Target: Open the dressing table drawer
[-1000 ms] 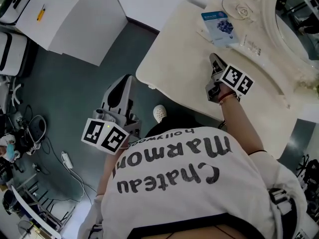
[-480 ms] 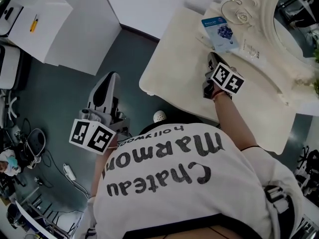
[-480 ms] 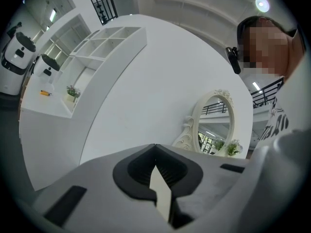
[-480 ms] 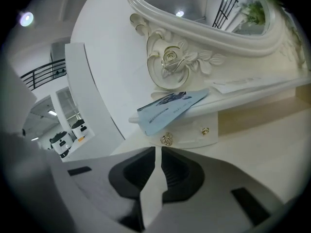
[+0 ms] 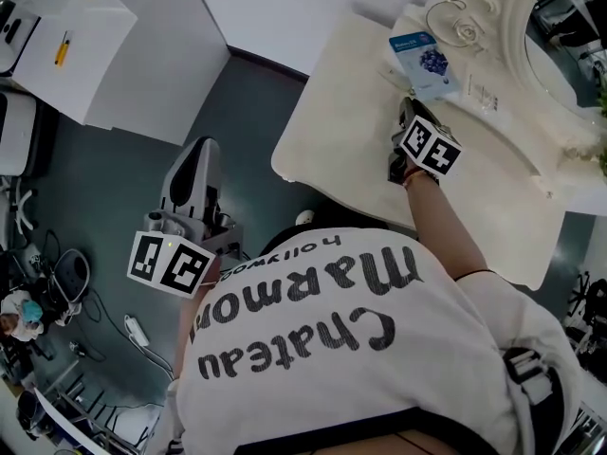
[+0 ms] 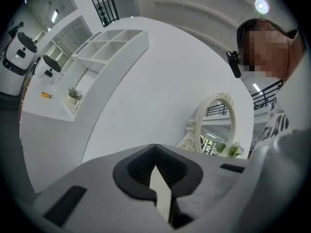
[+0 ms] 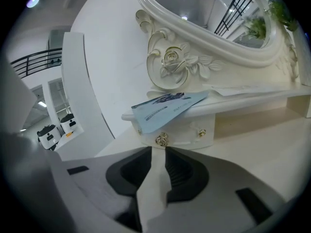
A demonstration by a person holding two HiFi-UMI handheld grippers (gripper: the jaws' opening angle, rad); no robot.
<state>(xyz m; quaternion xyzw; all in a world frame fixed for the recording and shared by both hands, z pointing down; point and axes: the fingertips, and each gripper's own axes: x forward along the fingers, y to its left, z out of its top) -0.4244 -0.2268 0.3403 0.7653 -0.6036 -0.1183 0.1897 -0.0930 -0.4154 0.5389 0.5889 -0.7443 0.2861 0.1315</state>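
Closest in, the left gripper (image 6: pixel 154 145) hangs off the front edge of the dressing table (image 5: pixel 351 112), out over the dark floor (image 5: pixel 123 188). It points level at a plain white wall. Its jaws are together and there is nothing between them.

The right gripper (image 7: pixel 156 150) is over the tabletop, tilted downward and aimed at the back of the table. Its jaws are opening and stand a narrow slit apart, with only pale tabletop showing through the gap (neither pad presses on anything).

Just beyond the tips sits a small gold knob (image 7: pixel 161 139). It is fixed to the cream drawer (image 7: pixel 182 136), which belongs to a low box standing on the tabletop under a shelf. A second gold knob is on the same front, further right. I cannot tell whether the drawer is pulled out at all.

A blue packet (image 7: pixel 165 108) lies on top of that box, with one corner overhanging the front. Behind it rises the oval mirror (image 7: pixel 204 13), which has a carved rose (image 7: pixel 172 57) at the foot of its frame.
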